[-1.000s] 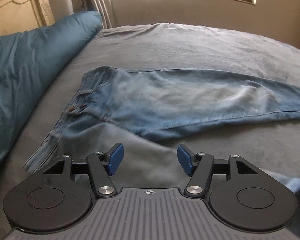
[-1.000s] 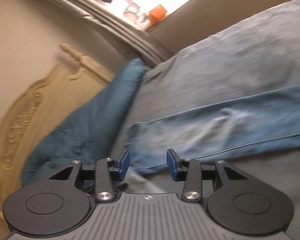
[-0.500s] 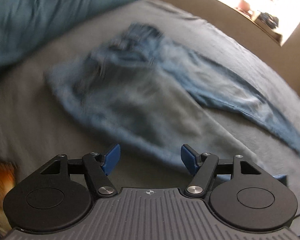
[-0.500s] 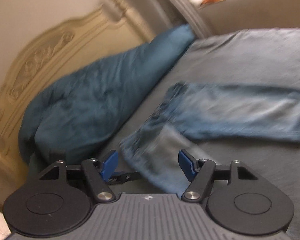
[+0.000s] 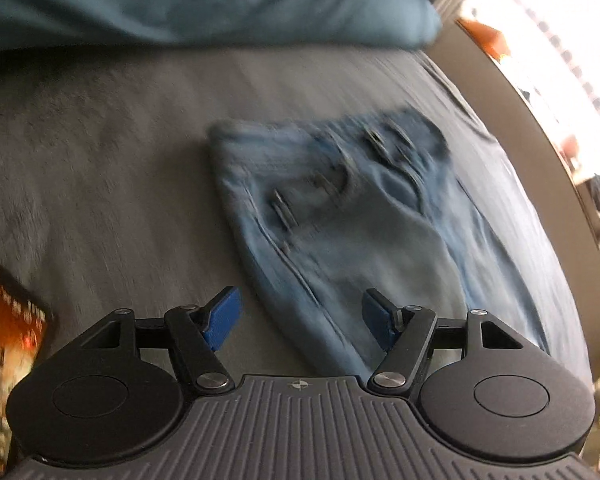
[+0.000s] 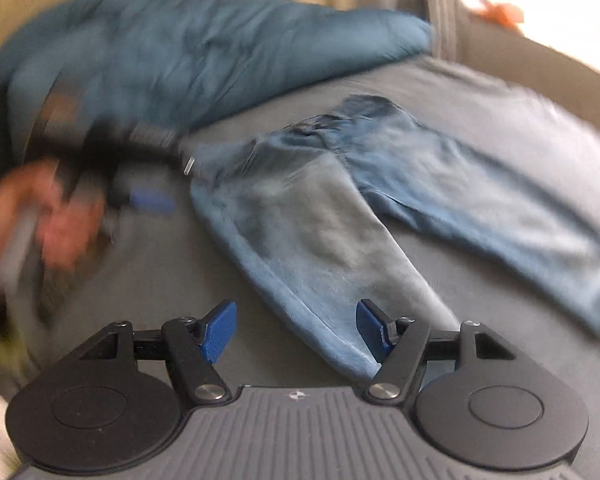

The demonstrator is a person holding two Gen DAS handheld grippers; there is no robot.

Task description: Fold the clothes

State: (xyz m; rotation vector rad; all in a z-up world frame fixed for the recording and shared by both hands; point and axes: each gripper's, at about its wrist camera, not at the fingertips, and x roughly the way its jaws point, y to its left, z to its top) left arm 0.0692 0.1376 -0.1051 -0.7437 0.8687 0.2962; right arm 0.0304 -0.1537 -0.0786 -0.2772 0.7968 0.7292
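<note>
Jeans [image 5: 352, 216] flat on bed; left gripper [image 5: 302, 320] and right gripper [image 6: 292, 328] angled down, wide, empty (right's jaws just opened).

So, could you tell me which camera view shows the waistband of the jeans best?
The left wrist view: the jeans waistband sits mid-frame, belt loops and pocket seams visible despite blur. The right wrist view shows the waistband smaller and more smeared, but shows both legs spread apart.
</note>
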